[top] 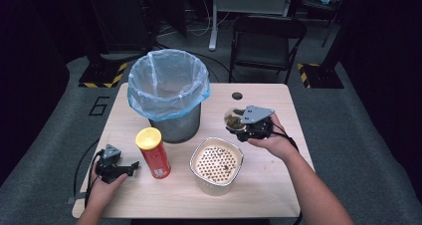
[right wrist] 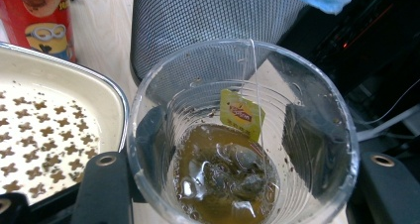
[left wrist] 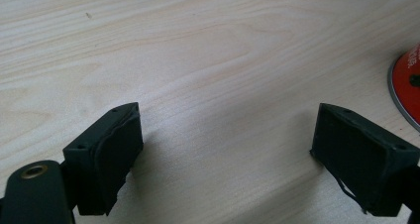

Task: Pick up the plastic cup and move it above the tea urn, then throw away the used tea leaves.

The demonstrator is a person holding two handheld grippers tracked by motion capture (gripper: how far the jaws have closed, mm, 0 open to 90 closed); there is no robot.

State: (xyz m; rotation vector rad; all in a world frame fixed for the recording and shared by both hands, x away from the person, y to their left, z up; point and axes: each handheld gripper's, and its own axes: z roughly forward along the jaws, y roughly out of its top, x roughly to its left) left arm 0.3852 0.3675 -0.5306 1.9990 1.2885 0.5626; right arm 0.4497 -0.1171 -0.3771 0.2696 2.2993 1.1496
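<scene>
My right claw [right wrist: 237, 184] holds a clear, glossy plastic cup [right wrist: 297, 100]. The table [left wrist: 198, 45] is pale, matt wood. The bin [right wrist: 208, 16] is grey metal mesh with a thin blue plastic bag [top: 166, 80].

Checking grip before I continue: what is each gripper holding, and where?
The right gripper clamps the clear cup by its side walls. The left gripper holds nothing.

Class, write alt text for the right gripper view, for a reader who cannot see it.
A clear plastic cup, clamped between the right gripper's black jaws, holds brown tea and a used tea bag with a yellow tag. Behind stand a grey mesh bin, a perforated strainer tray and a red can.
</scene>
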